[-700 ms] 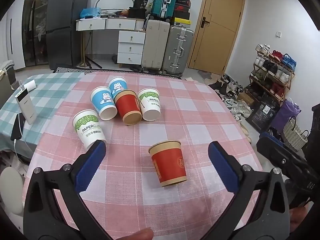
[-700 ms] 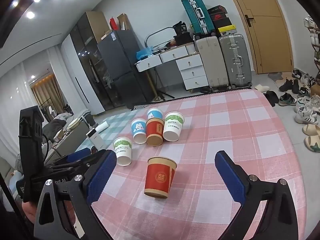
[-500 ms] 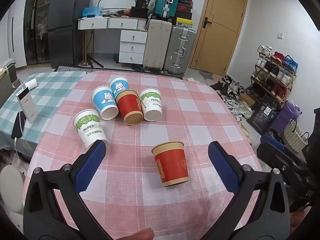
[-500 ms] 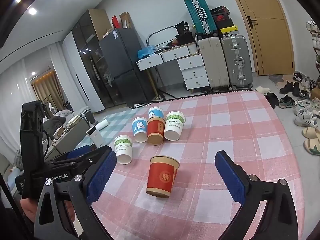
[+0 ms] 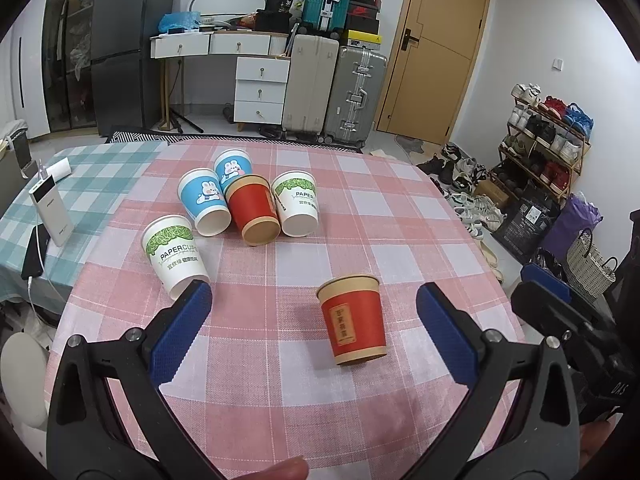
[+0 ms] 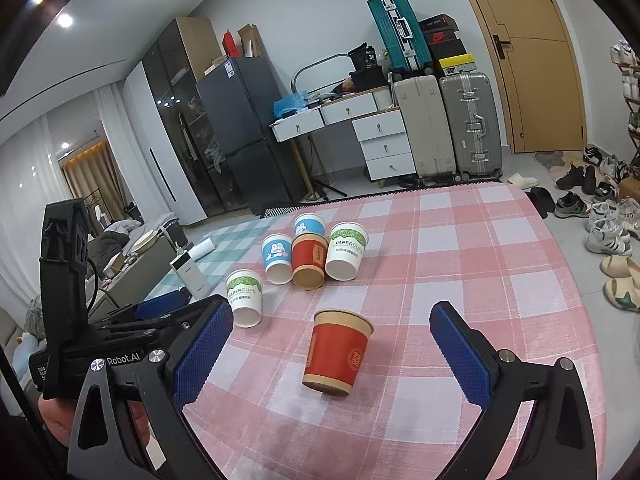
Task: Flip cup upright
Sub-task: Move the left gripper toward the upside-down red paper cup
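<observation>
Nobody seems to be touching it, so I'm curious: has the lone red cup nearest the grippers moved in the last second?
Yes, slightly. Against the far red cup in the group, the lone red cup has shifted a little right and turned, so its label now faces the left camera.

A pink-and-white checked tablecloth (image 5: 280,380) carries a red cup (image 5: 354,325) with tan rim at 5 o'clock, another red cup (image 5: 253,210), two blue bunny-print cups (image 5: 205,202) and two white cups with green leaf bands (image 5: 174,254) toward 11 o'clock.
</observation>
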The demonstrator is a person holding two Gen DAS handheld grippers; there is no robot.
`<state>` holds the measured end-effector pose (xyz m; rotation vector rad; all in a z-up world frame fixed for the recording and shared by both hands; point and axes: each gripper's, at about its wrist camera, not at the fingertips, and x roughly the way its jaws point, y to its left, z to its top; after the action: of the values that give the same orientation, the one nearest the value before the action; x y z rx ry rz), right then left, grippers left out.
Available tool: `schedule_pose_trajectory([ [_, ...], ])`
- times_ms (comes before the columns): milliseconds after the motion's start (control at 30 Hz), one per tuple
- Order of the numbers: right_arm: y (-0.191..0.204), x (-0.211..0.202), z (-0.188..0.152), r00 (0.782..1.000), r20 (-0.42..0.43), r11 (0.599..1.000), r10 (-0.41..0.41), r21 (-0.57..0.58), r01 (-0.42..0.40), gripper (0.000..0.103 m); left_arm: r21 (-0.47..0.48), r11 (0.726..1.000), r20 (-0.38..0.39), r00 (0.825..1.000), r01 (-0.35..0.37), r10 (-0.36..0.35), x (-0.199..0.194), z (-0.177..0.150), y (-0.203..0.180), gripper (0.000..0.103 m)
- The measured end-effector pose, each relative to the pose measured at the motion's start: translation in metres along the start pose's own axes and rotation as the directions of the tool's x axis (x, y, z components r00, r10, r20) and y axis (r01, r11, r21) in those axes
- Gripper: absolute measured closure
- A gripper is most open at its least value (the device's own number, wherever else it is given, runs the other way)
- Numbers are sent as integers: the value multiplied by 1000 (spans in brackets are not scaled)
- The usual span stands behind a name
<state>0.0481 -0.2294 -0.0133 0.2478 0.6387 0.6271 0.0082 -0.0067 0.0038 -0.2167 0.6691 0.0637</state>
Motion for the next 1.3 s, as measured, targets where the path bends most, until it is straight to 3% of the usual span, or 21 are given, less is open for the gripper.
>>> schedule_pose_trajectory([
  [1300,-5,-6,4,1000,12,1000,-17,3,17,2,15,1000,-13,1000,18,-17,10,-7,-10,1],
])
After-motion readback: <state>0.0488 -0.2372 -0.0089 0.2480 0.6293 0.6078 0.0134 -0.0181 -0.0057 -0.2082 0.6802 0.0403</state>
